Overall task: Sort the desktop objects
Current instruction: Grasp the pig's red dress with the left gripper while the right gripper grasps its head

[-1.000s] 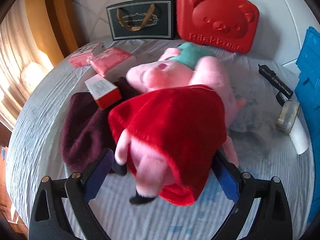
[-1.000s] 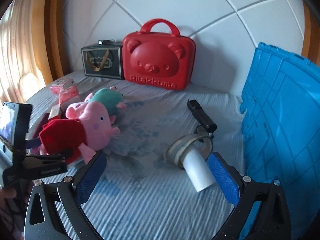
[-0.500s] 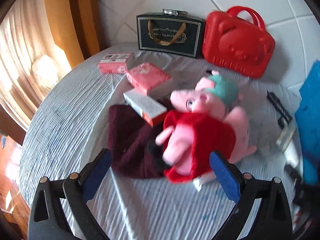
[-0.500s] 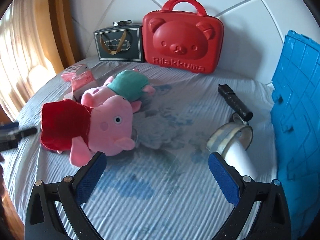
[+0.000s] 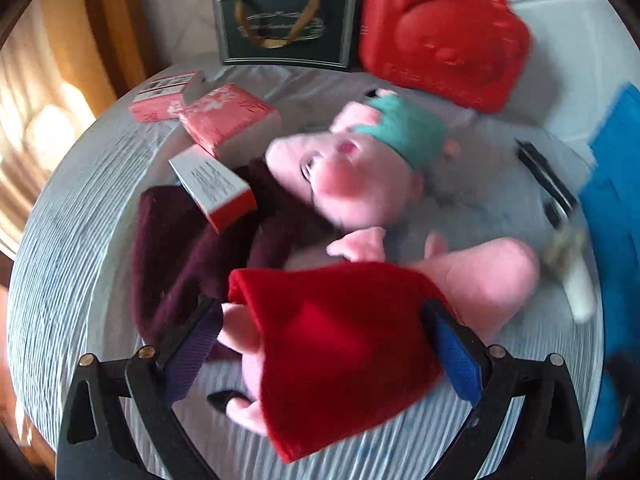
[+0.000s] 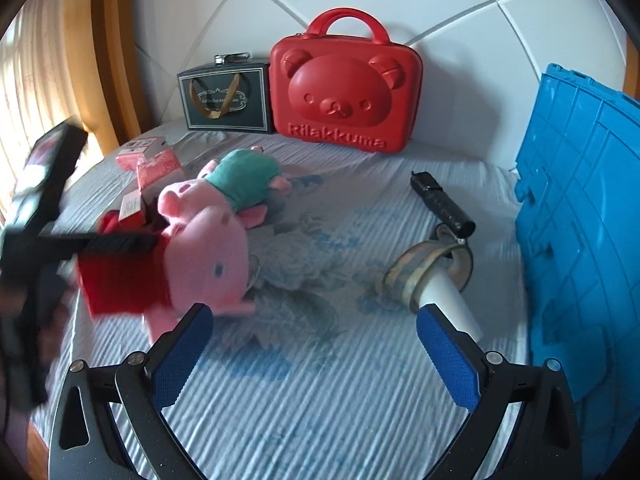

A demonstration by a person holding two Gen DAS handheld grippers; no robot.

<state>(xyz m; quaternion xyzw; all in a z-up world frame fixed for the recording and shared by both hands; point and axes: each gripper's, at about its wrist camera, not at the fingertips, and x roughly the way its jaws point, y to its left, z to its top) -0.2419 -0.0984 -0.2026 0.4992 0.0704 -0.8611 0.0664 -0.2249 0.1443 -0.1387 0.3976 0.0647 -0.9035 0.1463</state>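
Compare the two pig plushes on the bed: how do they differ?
The pig plush in the red dress looks larger than the pig plush in the teal outfit. The red-dressed one lies nearer the cameras, its skirt between the opening left tongs; the teal one lies behind it, toward the red Rilakkuma case, clear of both tongs. The red-dressed one partly covers the teal one. Both are pink, soft and lying down on the bedsheet.

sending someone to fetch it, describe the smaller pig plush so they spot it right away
Start at the red Rilakkuma case against the white wall. In front of it two pig plushes lie together; the smaller pig plush is the nearer to the case. It wears teal, while its bigger neighbour wears red.
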